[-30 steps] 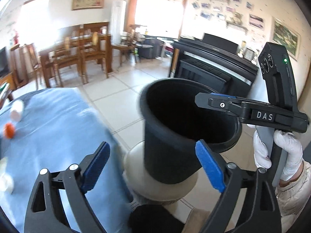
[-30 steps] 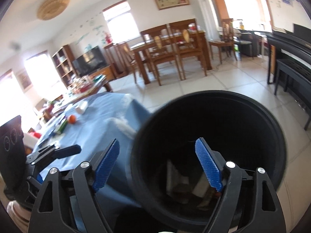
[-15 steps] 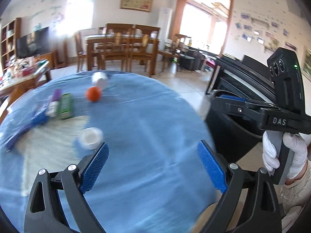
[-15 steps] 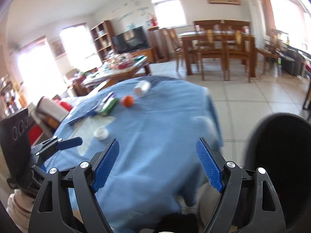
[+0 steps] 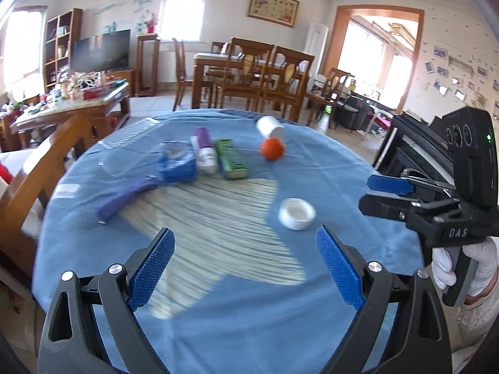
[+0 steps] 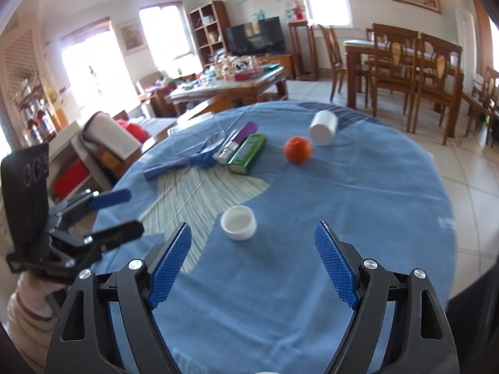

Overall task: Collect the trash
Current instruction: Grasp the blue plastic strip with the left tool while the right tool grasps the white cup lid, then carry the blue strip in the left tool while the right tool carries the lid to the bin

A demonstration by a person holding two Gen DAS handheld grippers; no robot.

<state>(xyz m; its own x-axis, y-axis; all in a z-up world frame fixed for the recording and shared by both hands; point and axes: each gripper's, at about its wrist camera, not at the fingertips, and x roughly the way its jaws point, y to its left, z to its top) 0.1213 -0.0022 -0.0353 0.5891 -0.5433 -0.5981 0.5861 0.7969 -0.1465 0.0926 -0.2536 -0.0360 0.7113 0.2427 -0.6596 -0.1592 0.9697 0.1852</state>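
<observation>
A: Over the near edge of the round table (image 6: 389, 187), both sets of tongs are empty. The right gripper (image 6: 252, 260) has its jaws spread wide with nothing between them, and the left gripper (image 5: 244, 269) looks the same in its own view.

B: What's the closest bit of trash?

A: The small white cap (image 6: 238, 222), lying open side up on the blue cloth (image 6: 280, 296), just ahead of the right gripper and a little left of its centre line. In the left wrist view the same cap (image 5: 297, 213) sits nearer the right blue pad.

B: So the right hand takes it?

A: That's my guess. It's low and smooth, so I'd bring the pads down either side of the rim, almost onto the cloth, and close gently, or it may skid away.

B: And further back?

A: An orange (image 6: 297, 149) and a tipped white cup (image 6: 323, 127), close together. To their left, a green box (image 6: 248, 153), a purple-topped tube (image 6: 237, 140) and a blue wrapper (image 6: 202, 155) bunched side by side. Nothing blocks the cap. The orange may roll if nudged, and may not be trash.

B: Where's the bin?

A: Not in view right now.
</observation>
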